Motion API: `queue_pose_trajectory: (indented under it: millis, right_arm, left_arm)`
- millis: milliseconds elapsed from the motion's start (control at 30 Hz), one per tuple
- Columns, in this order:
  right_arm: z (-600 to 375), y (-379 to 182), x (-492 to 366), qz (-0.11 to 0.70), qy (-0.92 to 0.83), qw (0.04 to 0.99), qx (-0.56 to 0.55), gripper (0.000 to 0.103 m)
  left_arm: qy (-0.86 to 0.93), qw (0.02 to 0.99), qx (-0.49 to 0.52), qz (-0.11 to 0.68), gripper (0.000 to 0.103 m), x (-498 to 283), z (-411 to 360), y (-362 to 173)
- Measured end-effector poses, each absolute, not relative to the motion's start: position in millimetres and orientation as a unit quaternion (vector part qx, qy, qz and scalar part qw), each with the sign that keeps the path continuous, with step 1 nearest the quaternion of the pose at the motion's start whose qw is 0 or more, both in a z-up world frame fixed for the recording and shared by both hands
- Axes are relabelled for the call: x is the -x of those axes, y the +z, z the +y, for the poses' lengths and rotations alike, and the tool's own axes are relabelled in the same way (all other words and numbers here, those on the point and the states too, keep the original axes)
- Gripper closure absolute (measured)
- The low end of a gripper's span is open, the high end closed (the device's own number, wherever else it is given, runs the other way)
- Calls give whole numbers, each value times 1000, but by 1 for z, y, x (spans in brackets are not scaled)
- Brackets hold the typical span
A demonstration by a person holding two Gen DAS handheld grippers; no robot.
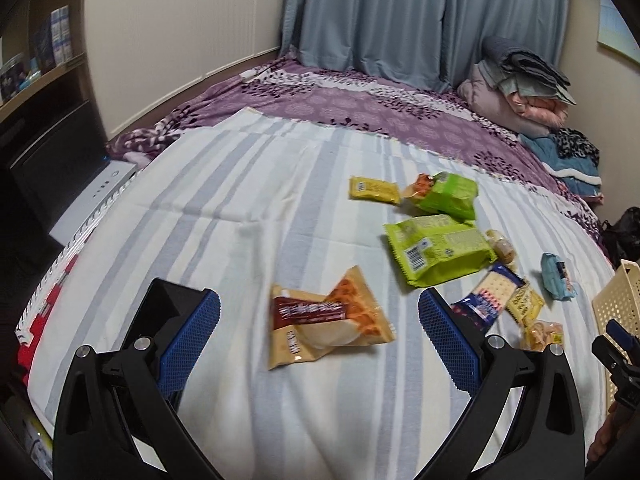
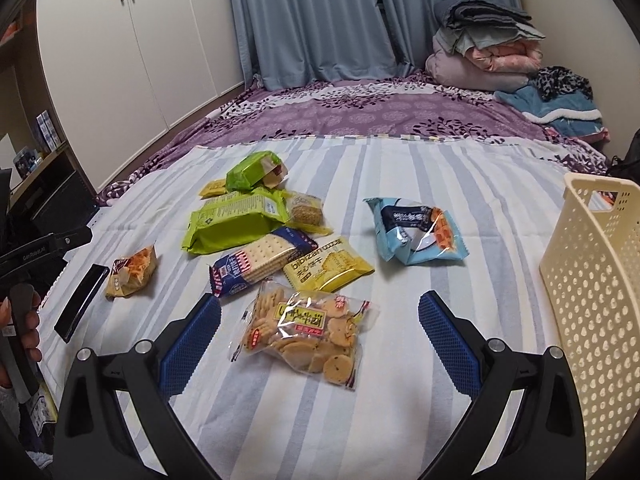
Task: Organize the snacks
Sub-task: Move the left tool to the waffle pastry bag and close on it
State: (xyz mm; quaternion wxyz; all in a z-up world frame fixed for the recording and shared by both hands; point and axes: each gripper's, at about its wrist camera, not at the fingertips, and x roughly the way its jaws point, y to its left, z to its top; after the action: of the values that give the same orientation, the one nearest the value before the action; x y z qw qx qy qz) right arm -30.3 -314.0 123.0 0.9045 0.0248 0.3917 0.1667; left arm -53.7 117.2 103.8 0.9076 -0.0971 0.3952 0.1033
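Snacks lie loose beside the empty cream basket [image 2: 592,280]; both grippers, left gripper [image 1: 319,326] and right gripper [image 2: 319,326], gape unladen. Likely next: the right closes on the clear biscuit bag [image 2: 306,338].

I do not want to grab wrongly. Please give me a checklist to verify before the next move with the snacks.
1. Left gripper open, nothing held: ok.
2. Right gripper open, nothing held: ok.
3. Tan snack packet lies between the left fingers, apart from the other snacks: ok.
4. Clear bag of round crackers lies between the right fingers: ok.
5. Cream basket within view at right: ok; whether it holds anything: cannot tell.
6. Black phone lies beside the tan packet, not on it: ok.
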Motion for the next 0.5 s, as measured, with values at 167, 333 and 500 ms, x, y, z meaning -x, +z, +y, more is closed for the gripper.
queue_pose_trajectory:
  millis: [167,333,500]
  right_arm:
    - [-303,113,35,404,178,897,-15,5]
    - [-299,110,36,410,180,894,-11,5]
    - [-299,109,35,412,177,894,-10,5]
  left_arm:
    - [104,895,108,421,2,52,125,81]
    - [89,888,113,436,2,39,120,64]
    - [81,886,125,440,2,21,118,53]
